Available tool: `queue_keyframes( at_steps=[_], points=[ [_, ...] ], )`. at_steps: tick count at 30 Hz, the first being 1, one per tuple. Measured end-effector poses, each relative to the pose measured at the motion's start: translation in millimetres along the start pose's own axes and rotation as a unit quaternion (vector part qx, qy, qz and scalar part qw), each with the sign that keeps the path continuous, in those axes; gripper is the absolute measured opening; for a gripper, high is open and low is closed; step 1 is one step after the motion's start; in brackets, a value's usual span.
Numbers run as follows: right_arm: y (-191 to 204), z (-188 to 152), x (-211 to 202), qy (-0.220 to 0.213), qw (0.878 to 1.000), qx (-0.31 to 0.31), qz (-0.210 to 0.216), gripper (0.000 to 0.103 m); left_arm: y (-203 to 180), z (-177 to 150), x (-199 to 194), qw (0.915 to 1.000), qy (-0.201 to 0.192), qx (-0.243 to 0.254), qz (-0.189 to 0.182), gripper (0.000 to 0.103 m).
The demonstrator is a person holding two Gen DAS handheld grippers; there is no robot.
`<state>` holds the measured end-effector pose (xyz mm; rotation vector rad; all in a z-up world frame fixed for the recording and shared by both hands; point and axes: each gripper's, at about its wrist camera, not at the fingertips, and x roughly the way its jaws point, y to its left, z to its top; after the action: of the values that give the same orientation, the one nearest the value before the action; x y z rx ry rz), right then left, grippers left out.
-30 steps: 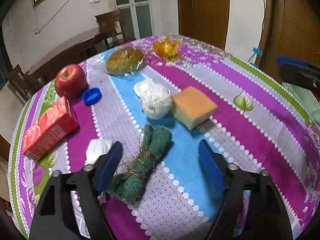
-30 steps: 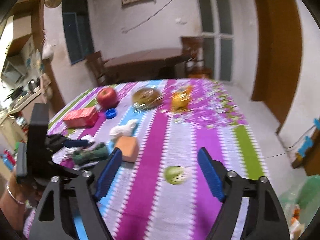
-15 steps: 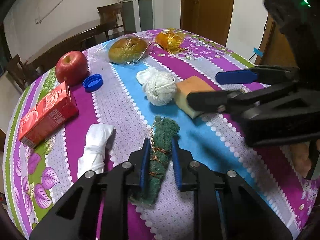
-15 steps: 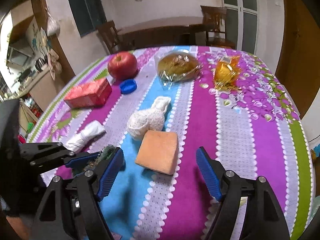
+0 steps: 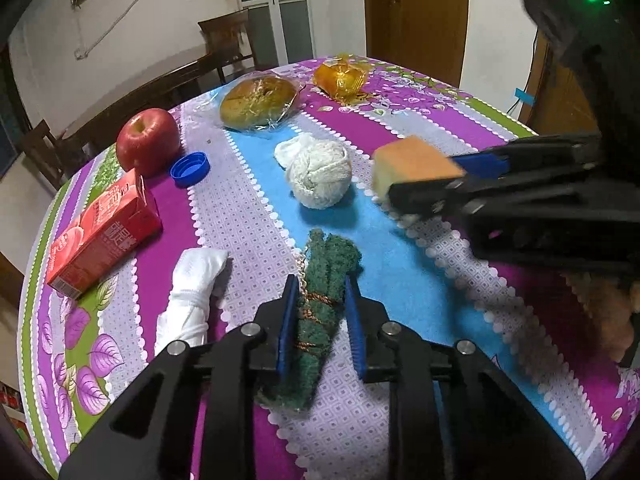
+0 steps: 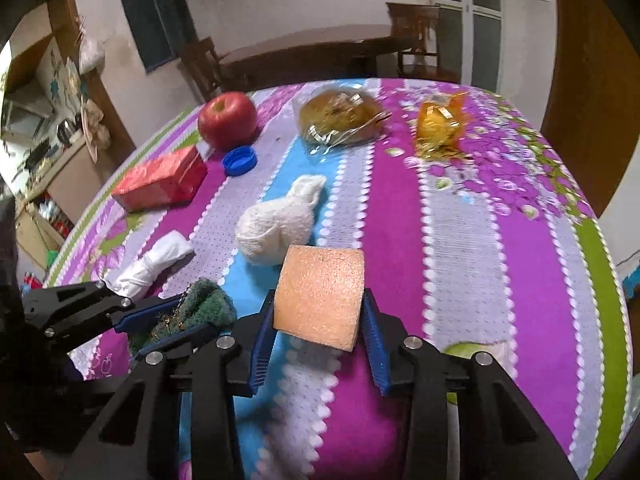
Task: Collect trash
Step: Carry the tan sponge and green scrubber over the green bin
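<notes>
Looking through the left wrist view:
Left gripper (image 5: 320,320): jaws clamped on the green scrubber roll (image 5: 320,280), blue pads pressing both its sides.
Green scrubber roll: lies lengthwise on the striped tablecloth (image 5: 240,208), tied with copper-coloured thread.
Right gripper (image 5: 436,182): reaches in from the right edge, its jaws around the orange sponge (image 5: 412,158).
Nearby: white knotted cloth (image 5: 188,300) just left of the roll; white rag ball (image 5: 320,172) beyond it; red carton (image 5: 104,232), apple (image 5: 148,142) and blue bottle cap (image 5: 190,164) further left.

Right wrist view:
Right gripper (image 6: 318,332): jaws have just been closing, the orange sponge (image 6: 320,296) between them, pads against its two sides.
Orange sponge: tilted, far edge near the white rag ball (image 6: 276,224).
Left gripper (image 6: 168,320): at lower left, closed on the green scrubber roll (image 6: 200,308).
Far end: wrapped bun (image 6: 340,116) and orange wrapper (image 6: 438,124).
</notes>
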<state>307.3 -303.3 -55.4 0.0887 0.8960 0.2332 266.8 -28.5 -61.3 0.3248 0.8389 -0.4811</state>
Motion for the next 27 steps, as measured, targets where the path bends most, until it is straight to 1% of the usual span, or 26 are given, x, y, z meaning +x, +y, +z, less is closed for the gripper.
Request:
queue_keyframes(
  at_steps=[3,5,7,10,14,21,27],
  points=[
    [-11,-6,-19,-0.018,1.000,0.019,0.004,0.041,-3,-2,-2,1.0000,-0.002,0.002,0.007,0.018],
    [-15,-12,-31,-0.028,0.999,0.027,0.006,0.042,-9,-1,-4,0.9997,0.000,0.012,0.020,0.017],
    [-19,-19,-43,-0.037,0.999,0.034,0.008,0.042,-17,-1,-9,0.9996,-0.004,0.018,0.021,0.017],
    [-22,-32,-64,-0.057,0.998,0.036,-0.005,0.042,-28,1,-17,0.9995,-0.012,0.020,0.023,0.017],
    [-31,-48,-93,-0.079,0.996,0.051,-0.005,0.042,-41,5,-27,0.9987,-0.018,0.016,0.044,0.017],
    [-41,-71,-124,-0.099,0.993,0.059,-0.014,0.042,-54,5,-45,0.9959,-0.030,0.006,0.085,0.017],
    [-52,-87,-137,-0.102,0.992,0.073,-0.007,0.042,-59,5,-57,0.9945,-0.036,-0.005,0.098,0.017]
  ],
)
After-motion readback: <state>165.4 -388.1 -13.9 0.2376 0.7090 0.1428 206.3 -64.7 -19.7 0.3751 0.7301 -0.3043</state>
